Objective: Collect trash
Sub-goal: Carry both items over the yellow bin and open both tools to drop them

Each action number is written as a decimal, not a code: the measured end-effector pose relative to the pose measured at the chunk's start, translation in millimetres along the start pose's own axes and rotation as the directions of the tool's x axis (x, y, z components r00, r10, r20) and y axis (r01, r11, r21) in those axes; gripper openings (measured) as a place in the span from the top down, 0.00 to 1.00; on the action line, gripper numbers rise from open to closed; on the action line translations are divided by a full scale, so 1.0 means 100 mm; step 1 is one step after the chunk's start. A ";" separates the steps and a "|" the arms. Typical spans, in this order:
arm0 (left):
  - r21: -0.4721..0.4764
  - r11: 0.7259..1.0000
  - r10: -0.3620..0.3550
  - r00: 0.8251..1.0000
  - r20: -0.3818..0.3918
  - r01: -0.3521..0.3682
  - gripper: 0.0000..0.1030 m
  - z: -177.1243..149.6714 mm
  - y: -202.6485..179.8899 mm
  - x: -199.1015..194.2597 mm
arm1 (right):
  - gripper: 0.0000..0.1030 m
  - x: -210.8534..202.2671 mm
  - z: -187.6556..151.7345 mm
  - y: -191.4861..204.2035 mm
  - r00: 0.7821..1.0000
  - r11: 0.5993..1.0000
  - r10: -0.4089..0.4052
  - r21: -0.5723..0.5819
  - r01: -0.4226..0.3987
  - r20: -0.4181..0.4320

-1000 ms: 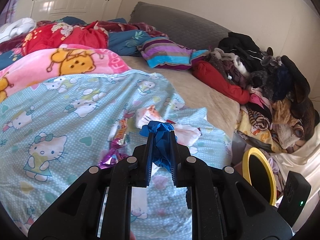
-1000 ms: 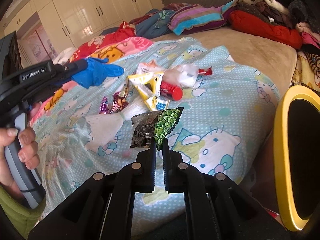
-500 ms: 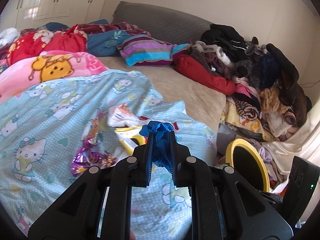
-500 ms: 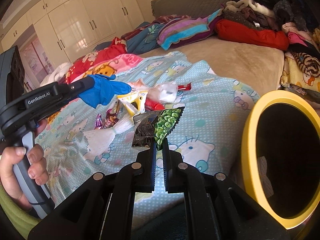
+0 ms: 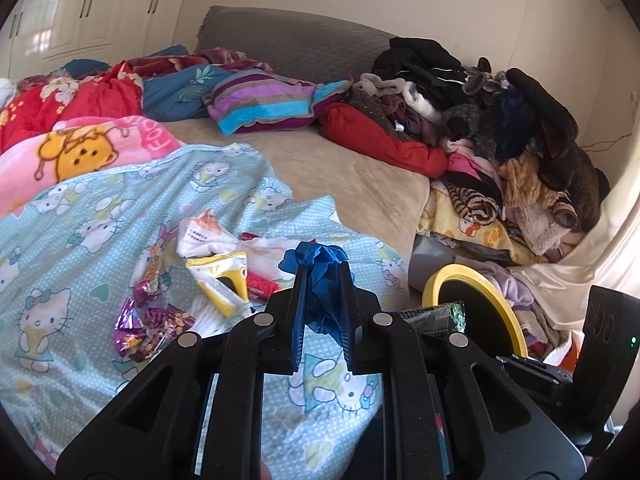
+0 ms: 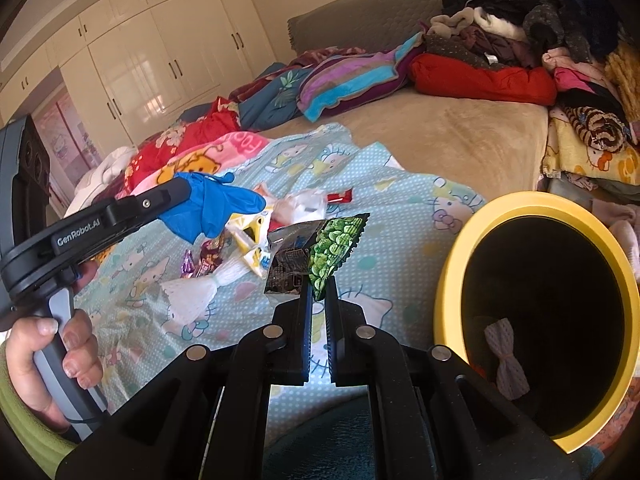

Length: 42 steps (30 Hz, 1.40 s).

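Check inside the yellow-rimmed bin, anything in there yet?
In the right wrist view the yellow-rimmed bin holds a pale, bow-shaped scrap low down. The rest of the interior is dark; the near rim hides the bottom.

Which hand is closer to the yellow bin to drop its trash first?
Right. Its gripper holds the green snack packet right beside the yellow bin; the left gripper with the blue glove is farther away.

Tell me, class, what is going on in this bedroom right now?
A person is clearing litter off a bed with a handheld gripper in each hand. The left gripper is shut on a crumpled blue glove; the right gripper is shut on a green snack wrapper. A yellow-rimmed bin stands beside the bed, on the right of both views. More wrappers lie on the light-blue cartoon blanket, not yet collected.
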State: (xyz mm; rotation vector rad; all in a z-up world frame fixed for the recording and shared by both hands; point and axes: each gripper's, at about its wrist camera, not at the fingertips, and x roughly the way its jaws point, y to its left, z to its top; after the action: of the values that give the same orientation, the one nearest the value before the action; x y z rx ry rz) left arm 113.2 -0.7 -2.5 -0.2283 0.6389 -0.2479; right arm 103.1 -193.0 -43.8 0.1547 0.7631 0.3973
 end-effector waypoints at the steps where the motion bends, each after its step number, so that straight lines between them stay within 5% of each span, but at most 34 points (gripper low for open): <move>1: 0.003 1.000 -0.003 1.000 0.000 0.003 0.91 0.00 -0.02 0.00 | 0.94 -0.02 0.01 -0.02 1.000 1.000 -0.003 0.001 0.003 0.004; 42: 0.185 0.968 -0.156 0.983 -0.098 0.172 0.91 -0.19 -1.10 0.28 | 0.94 -0.61 0.03 -1.47 0.961 0.948 -0.269 0.191 0.253 0.064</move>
State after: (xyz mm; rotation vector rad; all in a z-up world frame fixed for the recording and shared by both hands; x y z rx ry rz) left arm 106.4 -115.2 -1.4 -0.0844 0.6738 -0.4788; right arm 108.3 -351.8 -42.8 0.2374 0.7197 0.0671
